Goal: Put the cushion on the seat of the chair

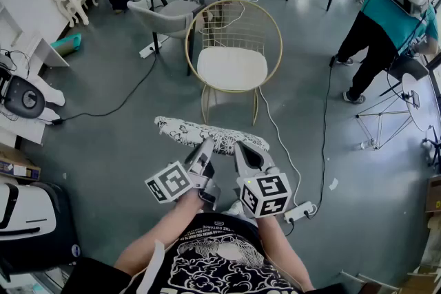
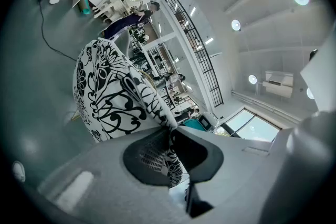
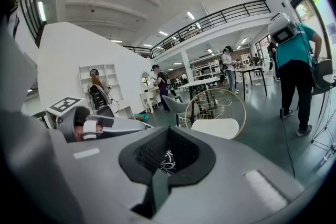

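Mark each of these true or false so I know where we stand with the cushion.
1. The cushion lies on the chair seat. False: it is held in the air, short of the chair.
2. The left claw is shut on the cushion. True.
3. The right claw is open and empty. False: it pinches the cushion's edge too.
4. The chair seat is bare. True.
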